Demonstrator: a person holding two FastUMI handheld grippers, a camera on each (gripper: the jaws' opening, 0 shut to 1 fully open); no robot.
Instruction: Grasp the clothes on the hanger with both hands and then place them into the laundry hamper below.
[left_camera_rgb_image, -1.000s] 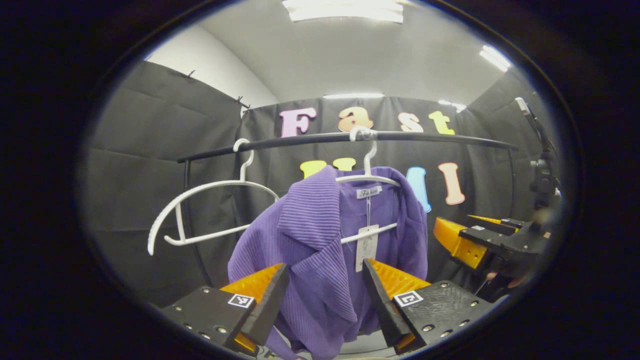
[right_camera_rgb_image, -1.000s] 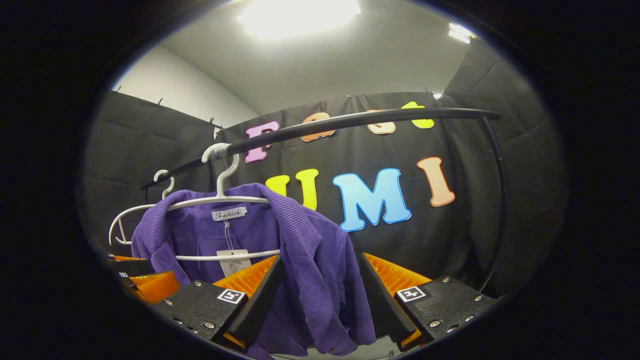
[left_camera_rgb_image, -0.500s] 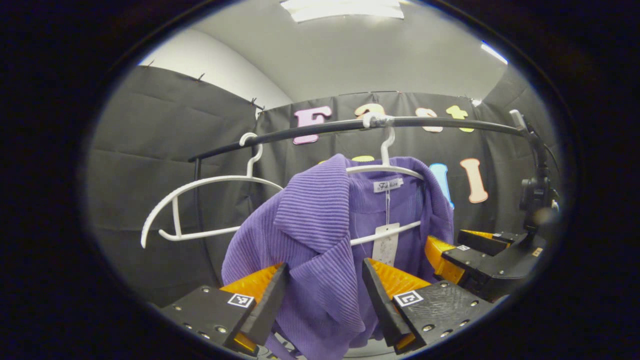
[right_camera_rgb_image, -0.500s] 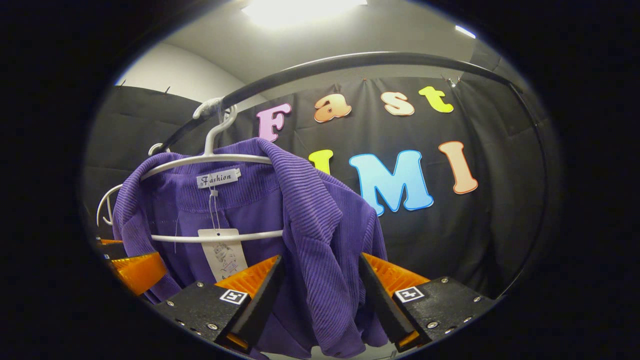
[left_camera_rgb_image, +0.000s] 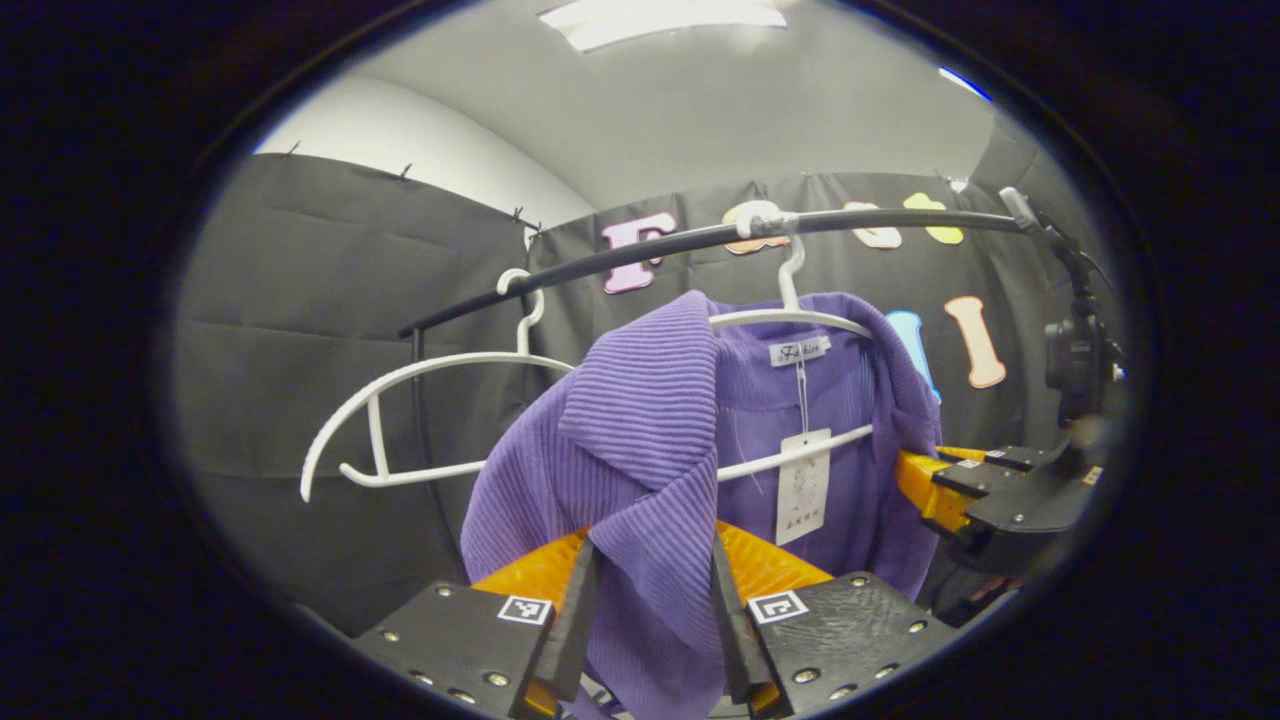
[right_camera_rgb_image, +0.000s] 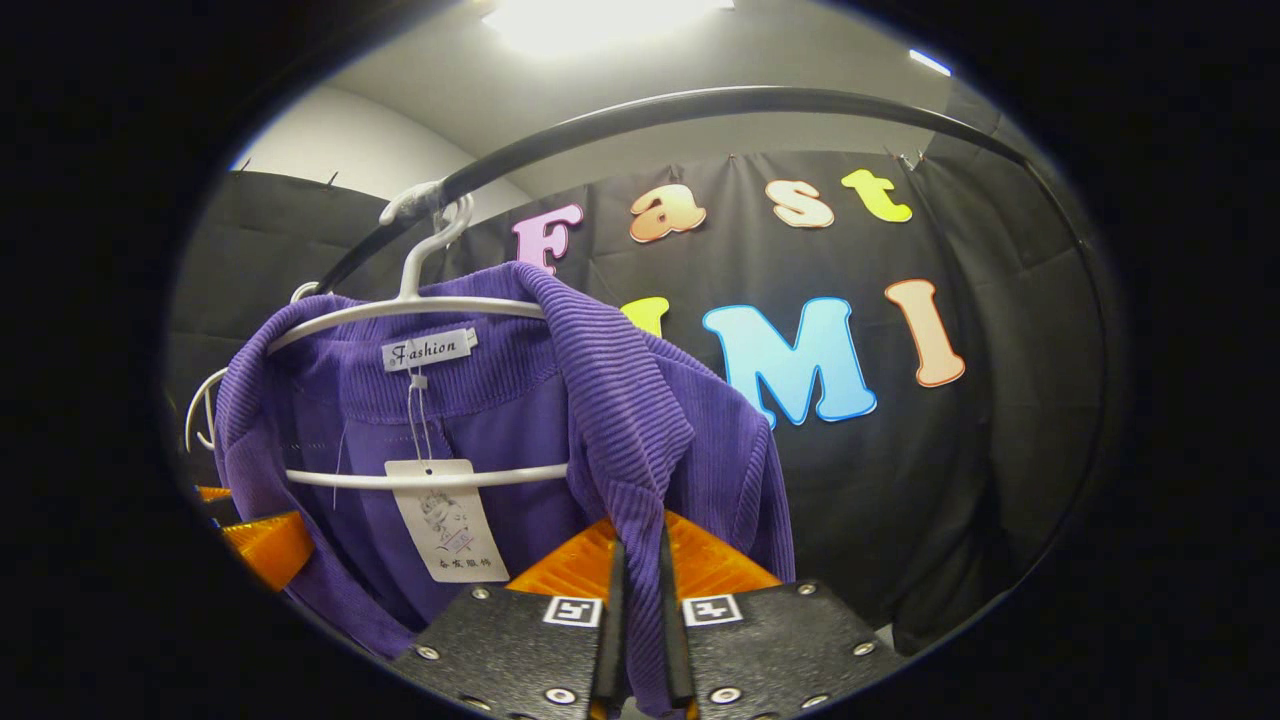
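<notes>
A: Clothes (left_camera_rgb_image: 650, 440) first: one purple ribbed top, hanging on a white hanger (left_camera_rgb_image: 790, 320) hooked over the black rail (left_camera_rgb_image: 700, 240). Where is it relative to the left gripper (left_camera_rgb_image: 648, 610)?

B: In the left gripper view its front lapel drops straight down between the jaws. The two fingers have closed in on the fold from either side and appear to pinch it.

A: What sits left of those jaws?

B: A second, bare white hanger (left_camera_rgb_image: 420, 420) on the same rail, up and to the left. Up and to the right of the jaws hangs the paper tag (left_camera_rgb_image: 802, 485), and farther right the right gripper (left_camera_rgb_image: 940, 490) reaches in at the top's far edge.

A: And the right gripper view?

B: There the right gripper (right_camera_rgb_image: 640, 620) has its jaws nearly pressed together, with only a thin edge of the purple fabric (right_camera_rgb_image: 620, 440) nipped between them. Left of them is the tag (right_camera_rgb_image: 450, 520), and low at the far left a bit of the left gripper (right_camera_rgb_image: 265, 545). Right of the jaws the rail bends down into a post (right_camera_rgb_image: 1085, 400).

A: The room?

B: Black cloth walls (left_camera_rgb_image: 330, 300), a grey ceiling with a bright light panel (right_camera_rgb_image: 600, 20) overhead.
</notes>
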